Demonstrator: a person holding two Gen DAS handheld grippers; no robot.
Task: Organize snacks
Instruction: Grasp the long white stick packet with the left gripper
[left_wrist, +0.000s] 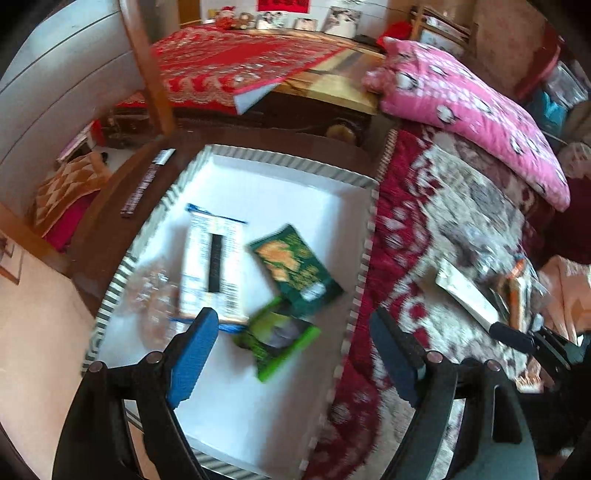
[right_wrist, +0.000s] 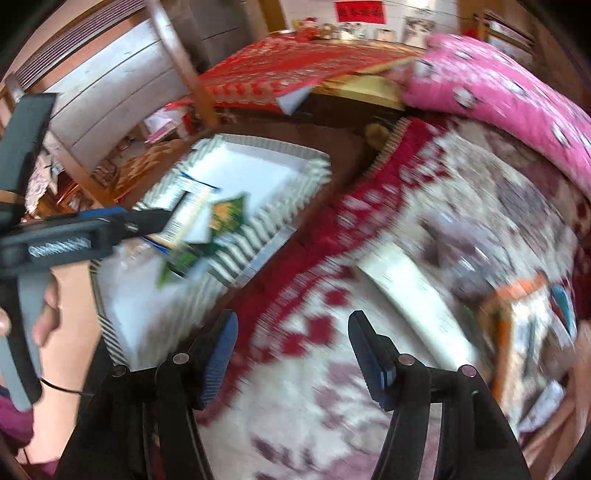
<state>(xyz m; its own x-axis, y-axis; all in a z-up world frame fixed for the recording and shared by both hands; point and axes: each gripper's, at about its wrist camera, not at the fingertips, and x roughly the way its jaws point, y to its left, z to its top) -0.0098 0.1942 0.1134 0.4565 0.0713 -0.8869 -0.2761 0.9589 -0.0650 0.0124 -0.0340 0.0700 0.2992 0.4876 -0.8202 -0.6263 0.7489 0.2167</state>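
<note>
At the far left of the white tray (left_wrist: 280, 184), which has a striped rim, lies a clear crinkled wrapper (left_wrist: 155, 295). It looks very light and slippery; I think the pads will slide on it unless they pinch a folded edge.

Next to it, and partly over it, lies the white packet (left_wrist: 212, 266) with small print and a blue border. It seems flat and soft, probably a little heavier than the others. I would take it by one short end seam, where the foil is stiff.

To the right of it lies the dark green packet (left_wrist: 295, 269), and below, touching it, the bright green packet (left_wrist: 277, 339). Both look like thin pillow bags, easy to crush, so a light grip at a sealed edge is better than at the middle.

The left gripper (left_wrist: 291, 354) hangs over the near part of the tray. Its blue pads stand wide apart and nothing is between them.

Farther right, on the patterned red and cream blanket (left_wrist: 436, 229), lies a long white packet (right_wrist: 402, 288), and beyond it an orange packet (right_wrist: 517, 317) in a blurred heap. These are not yet in the tray. The long one looks stiff enough to lift by its middle.

The right gripper (right_wrist: 291, 354) is over the blanket, near the long white packet. Its jaws are partly open and hold nothing.
</note>
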